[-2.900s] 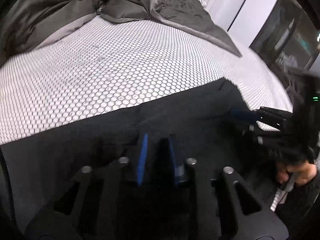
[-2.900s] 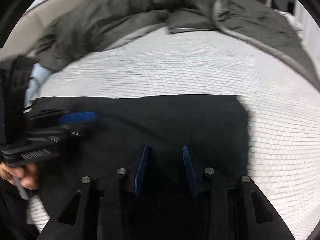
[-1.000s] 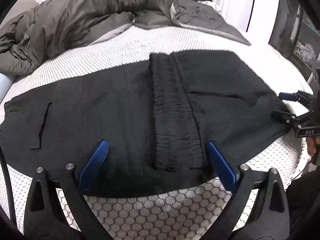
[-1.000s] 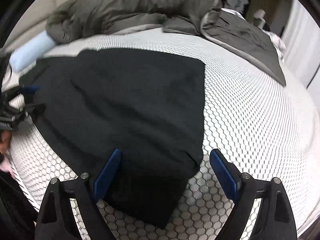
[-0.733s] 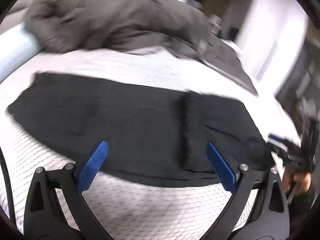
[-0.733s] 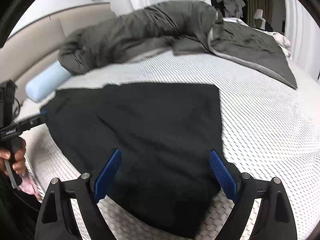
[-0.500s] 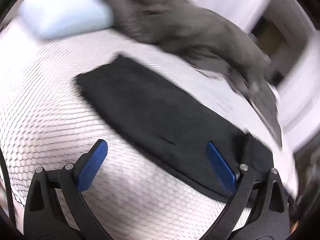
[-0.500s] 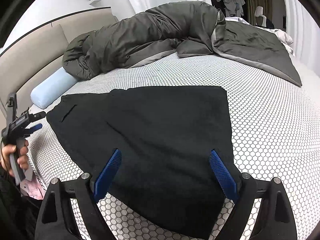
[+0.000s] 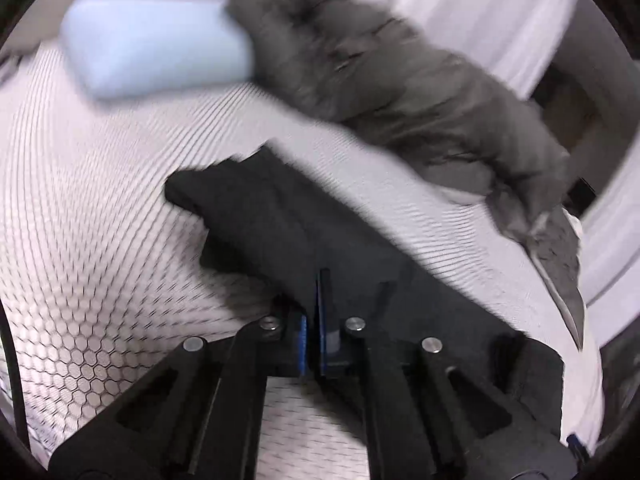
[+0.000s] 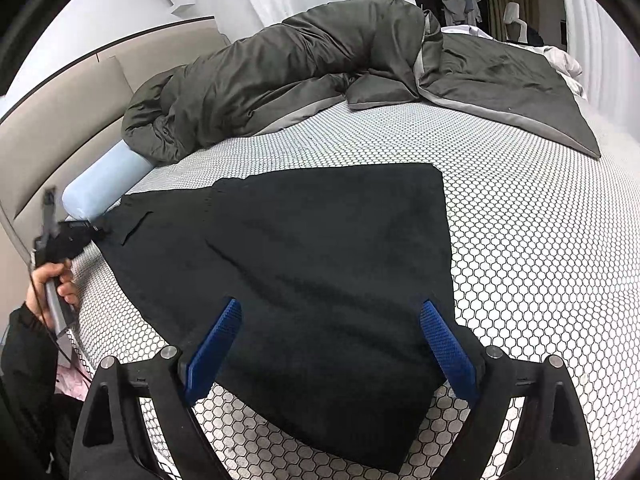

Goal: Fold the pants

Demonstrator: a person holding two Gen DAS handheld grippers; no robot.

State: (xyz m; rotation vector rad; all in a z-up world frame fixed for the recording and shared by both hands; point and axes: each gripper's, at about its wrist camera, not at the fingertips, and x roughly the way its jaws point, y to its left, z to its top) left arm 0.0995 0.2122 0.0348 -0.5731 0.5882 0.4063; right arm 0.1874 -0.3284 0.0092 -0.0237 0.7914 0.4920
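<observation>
Black pants [image 10: 320, 264] lie spread flat across a bed [image 10: 540, 248] covered in a white honeycomb-patterned sheet, folded over on themselves into a broad dark panel whose far corner points toward a rumpled grey duvet [image 10: 304, 68] at the head of the bed.

The left gripper [image 9: 316, 300], whose fingers [image 9: 303, 340] stood wide apart over the cloth a second ago, has just been closing and now has its blue pads pressed together on the edge of the pants near their left end, with black fabric pinched between them. In the right wrist view, the left gripper [image 10: 86, 234] sits at the garment's far left tip beside a pale blue bolster pillow [image 10: 104, 184], with the person's hand [image 10: 52, 284] wrapped around its handle; half a second ago that tool hung short of the cloth.

The right gripper [image 10: 332, 332] hovers over the near edge of the pants with its fingers [image 10: 214, 346] spread wide, gripping nothing, much as it did a second ago. The pants themselves lie where they did, apart from a slight bunching at the pinched end.
</observation>
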